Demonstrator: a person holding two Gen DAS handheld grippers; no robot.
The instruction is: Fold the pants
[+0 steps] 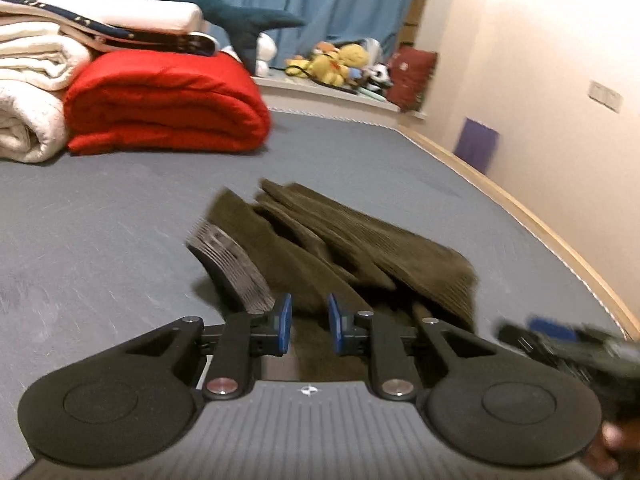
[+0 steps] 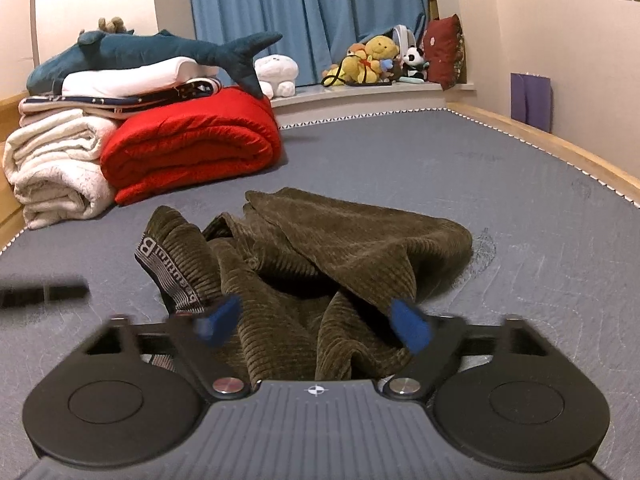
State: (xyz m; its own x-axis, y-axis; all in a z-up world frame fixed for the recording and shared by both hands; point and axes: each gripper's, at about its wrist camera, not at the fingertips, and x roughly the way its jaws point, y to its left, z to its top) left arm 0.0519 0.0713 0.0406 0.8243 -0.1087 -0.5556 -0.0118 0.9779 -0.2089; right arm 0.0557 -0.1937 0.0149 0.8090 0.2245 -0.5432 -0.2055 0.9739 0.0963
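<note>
Olive-brown corduroy pants (image 1: 340, 248) lie crumpled on the grey mattress (image 1: 100, 220), with a grey printed waistband (image 1: 232, 264) turned up at the left. My left gripper (image 1: 309, 322) sits low at the near edge of the pants, blue pads a narrow gap apart with cloth showing between them. The pants also show in the right wrist view (image 2: 320, 256). My right gripper (image 2: 316, 320) is open wide, its blurred blue pads (image 2: 410, 326) either side of a bunched fold. The right gripper also appears blurred in the left wrist view (image 1: 560, 344).
A folded red quilt (image 2: 192, 148) and white blankets (image 2: 56, 168) with a plush shark (image 2: 152, 50) are stacked at the back left. Stuffed toys (image 2: 368, 60) sit on a ledge by blue curtains. The wooden bed edge (image 2: 560, 148) runs along the right.
</note>
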